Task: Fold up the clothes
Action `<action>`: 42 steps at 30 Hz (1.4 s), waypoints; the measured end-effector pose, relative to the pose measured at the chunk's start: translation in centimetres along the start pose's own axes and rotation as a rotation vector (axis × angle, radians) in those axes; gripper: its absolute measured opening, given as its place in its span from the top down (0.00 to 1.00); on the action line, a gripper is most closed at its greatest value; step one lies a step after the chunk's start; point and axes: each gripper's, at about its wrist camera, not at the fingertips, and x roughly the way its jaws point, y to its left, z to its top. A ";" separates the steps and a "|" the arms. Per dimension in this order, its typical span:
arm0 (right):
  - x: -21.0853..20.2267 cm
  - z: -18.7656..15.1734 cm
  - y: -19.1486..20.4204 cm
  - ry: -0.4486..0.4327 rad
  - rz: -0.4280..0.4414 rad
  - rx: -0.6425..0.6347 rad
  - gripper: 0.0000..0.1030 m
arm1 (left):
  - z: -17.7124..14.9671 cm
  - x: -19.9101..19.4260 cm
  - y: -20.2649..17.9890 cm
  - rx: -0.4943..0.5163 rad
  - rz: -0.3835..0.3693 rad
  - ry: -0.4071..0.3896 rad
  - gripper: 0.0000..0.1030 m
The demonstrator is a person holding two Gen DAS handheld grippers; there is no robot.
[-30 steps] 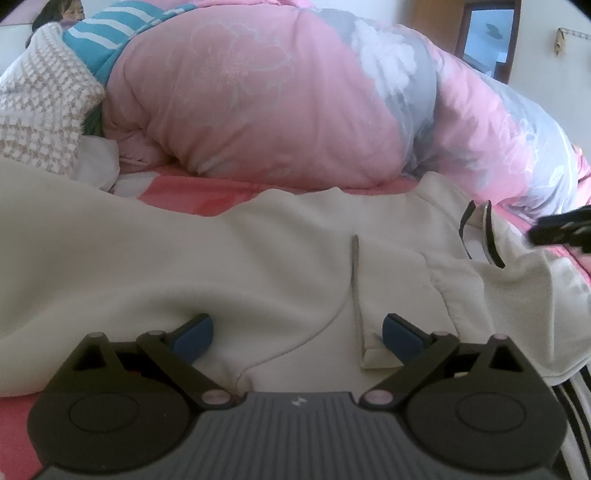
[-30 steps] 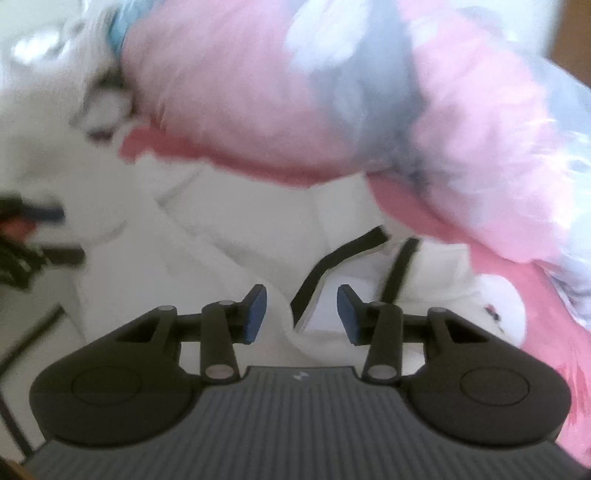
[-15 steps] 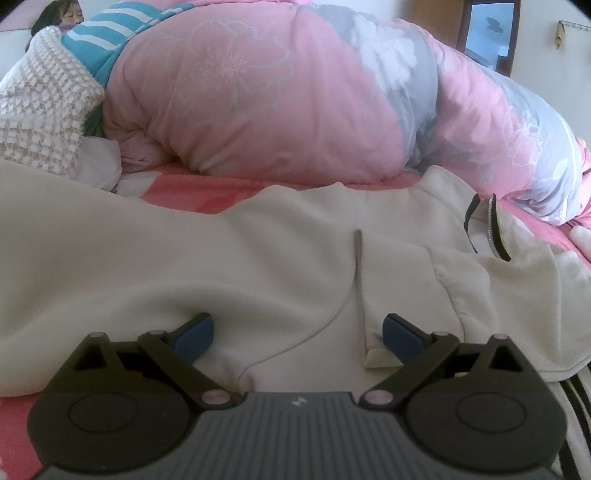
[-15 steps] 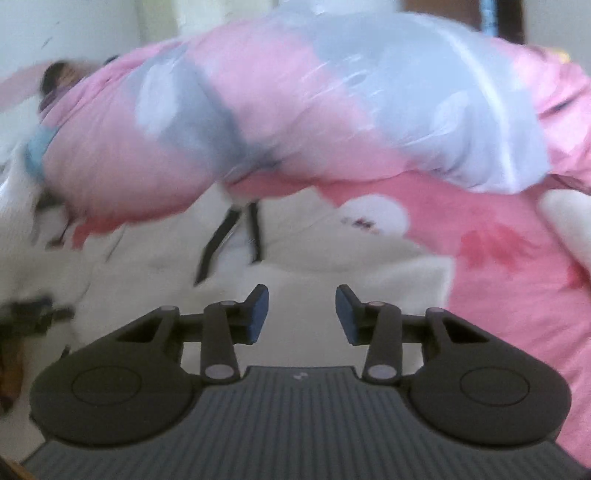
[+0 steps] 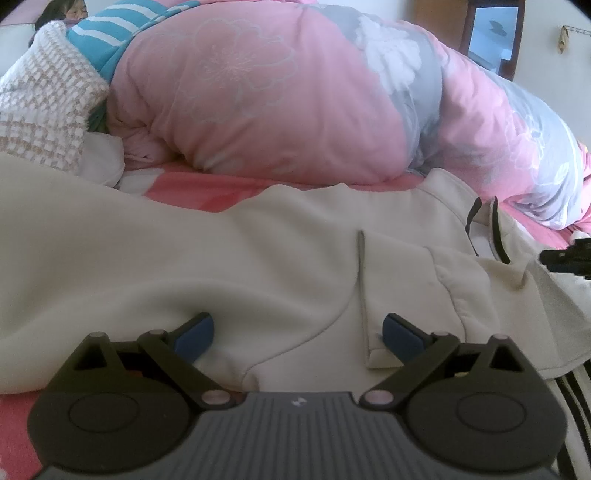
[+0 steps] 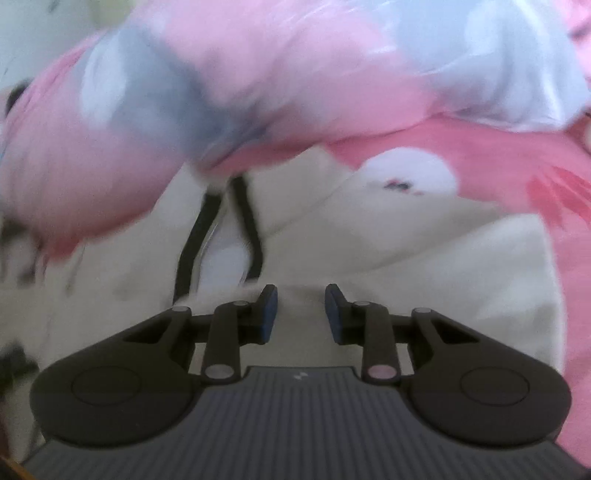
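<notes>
A cream zip jacket (image 5: 258, 258) lies spread across the pink bed sheet (image 5: 184, 188), its black-edged zipper (image 5: 496, 232) at the far right. My left gripper (image 5: 297, 330) hangs low over the jacket's hem, jaws wide open, with only loose cloth under the gap. In the blurred right wrist view my right gripper (image 6: 301, 308) sits close over the cream jacket (image 6: 424, 266) just right of the zipper (image 6: 255, 236). Its jaws are closing, cloth shows in the narrow gap, and the pads are not pressing on it. The right gripper's dark tip (image 5: 567, 256) shows at the left view's right edge.
A big pink and grey floral quilt (image 5: 295, 92) is heaped right behind the jacket. A knitted beige and white blanket (image 5: 44, 110) and a teal striped cloth (image 5: 122, 26) lie at the far left, with a person behind them. A striped fabric (image 5: 576, 398) lies at the near right.
The right gripper swung right along the jacket, rolled and dropped closer to the cloth, and its jaws narrowed. Its tip is back at the left view's right edge. The left gripper stayed put.
</notes>
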 end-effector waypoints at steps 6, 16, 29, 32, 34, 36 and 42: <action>-2.5 -1.4 4.0 0.086 0.147 -0.143 0.72 | 0.0 -0.1 0.2 -0.015 0.004 -0.008 0.04; 6.4 1.5 8.5 0.097 0.092 -0.146 0.73 | 0.1 -0.1 0.3 -0.015 0.007 -0.005 0.04; 3.5 -2.0 12.6 0.286 0.276 -0.226 0.72 | 0.2 0.1 -0.1 -0.007 0.020 -0.003 0.04; 6.3 -0.4 11.8 0.202 0.245 -0.097 0.74 | 0.2 0.1 0.0 -0.010 0.017 -0.001 0.03; 7.1 0.9 10.5 0.136 0.225 0.010 0.72 | 0.2 0.1 0.1 -0.011 0.017 0.000 0.03; 6.1 1.5 8.7 0.109 0.193 0.096 0.71 | 0.2 0.1 0.0 -0.011 0.017 0.000 0.03; -1.2 0.3 3.8 0.071 0.249 0.145 0.71 | 0.0 0.1 -0.1 -0.008 0.021 -0.001 0.03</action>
